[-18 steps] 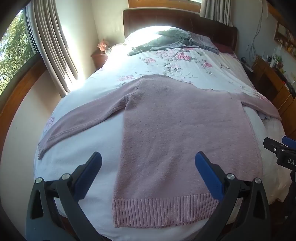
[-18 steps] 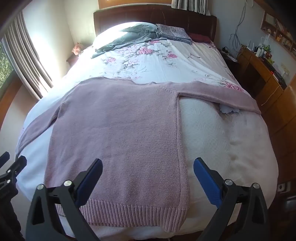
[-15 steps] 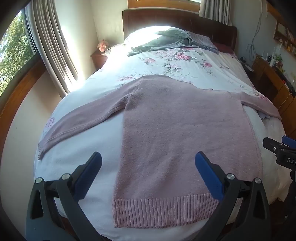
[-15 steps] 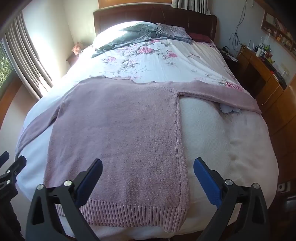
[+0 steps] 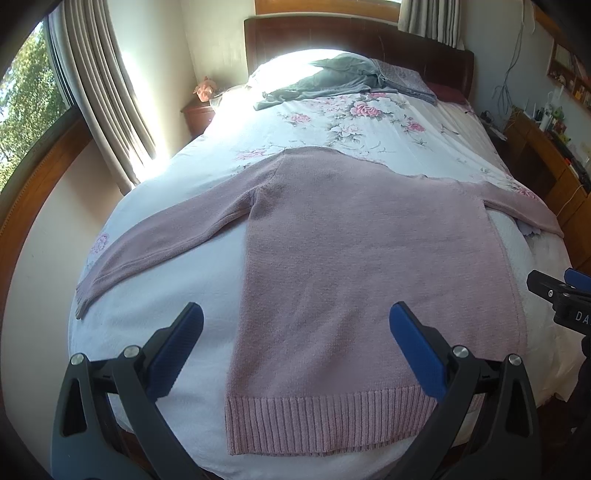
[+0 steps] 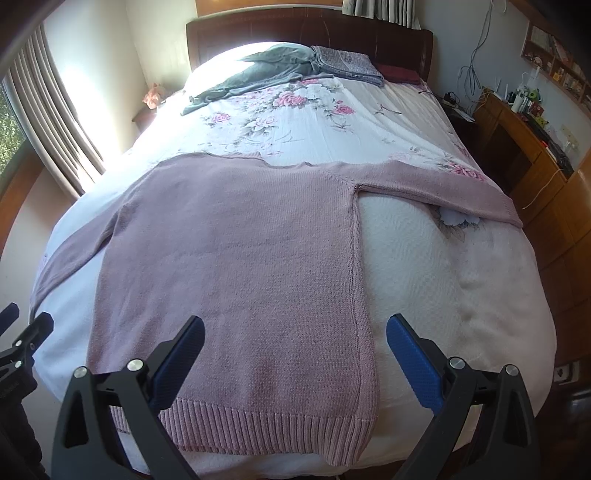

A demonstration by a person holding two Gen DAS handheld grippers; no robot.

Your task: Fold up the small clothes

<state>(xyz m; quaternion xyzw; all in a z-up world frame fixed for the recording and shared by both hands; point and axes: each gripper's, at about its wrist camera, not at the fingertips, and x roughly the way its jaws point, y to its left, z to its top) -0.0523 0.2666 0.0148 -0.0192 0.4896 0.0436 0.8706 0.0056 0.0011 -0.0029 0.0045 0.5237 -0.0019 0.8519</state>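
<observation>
Well, the pink knit sweater [image 5: 362, 266] lies spread flat on the bed [image 6: 461, 288], sleeves out, hem nearest. Both the left gripper [image 5: 295, 343] and right gripper [image 6: 295, 347] hover empty, jaws wide apart. It looks soft and floppy; I'd pinch a sleeve cuff or shoulder.

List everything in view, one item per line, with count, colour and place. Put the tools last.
knitted pink sweater: one, dusty pink, spread flat on the near half of the bed, sleeves out
floral bedspread: one, white with pink flowers, covering the bed
crumpled grey-green garment: one, by the headboard
folded patterned cloth: one, grey-purple, beside it
wooden headboard: one, dark brown, far end
striped curtain: one, beige, left window
left tool: open, above the hem
right tool: open, above the hem
</observation>
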